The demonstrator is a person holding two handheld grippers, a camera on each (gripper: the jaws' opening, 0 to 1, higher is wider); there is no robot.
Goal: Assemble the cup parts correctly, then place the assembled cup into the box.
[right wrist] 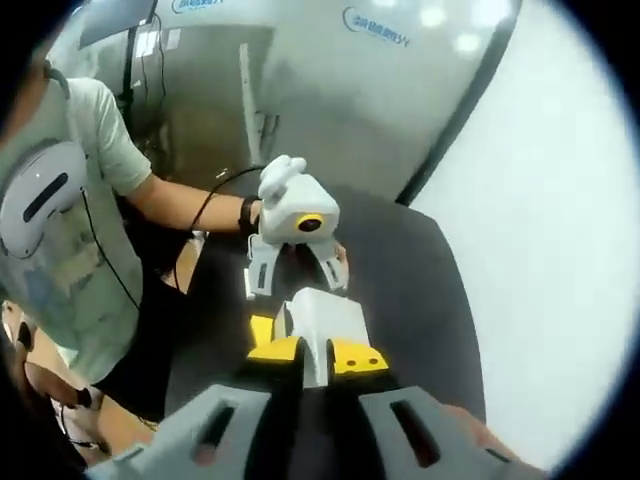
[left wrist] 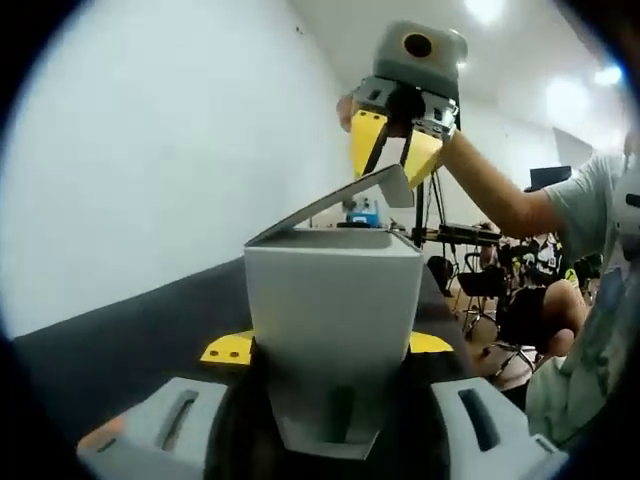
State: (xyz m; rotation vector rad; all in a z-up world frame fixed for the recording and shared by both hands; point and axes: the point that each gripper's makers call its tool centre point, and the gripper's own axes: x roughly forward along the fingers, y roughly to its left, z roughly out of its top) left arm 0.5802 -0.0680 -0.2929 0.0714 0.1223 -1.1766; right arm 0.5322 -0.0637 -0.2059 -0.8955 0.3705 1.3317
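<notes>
Left gripper (left wrist: pixel 330 350) clamped on box (left wrist: pixel 335 300) — right gripper (left wrist: pixel 395 145) pinching flap (left wrist: pixel 330 203).

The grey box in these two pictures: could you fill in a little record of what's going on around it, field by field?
Box: grey box, lid raised at a slant
Left hand-held gripper: jaws on either side of the box, holding it from below
Right hand-held gripper: yellow tips pinching the lid's free edge
Surface: dark table
Box contents: cannot tell
Person: bare forearm behind the right hand-held gripper
</notes>
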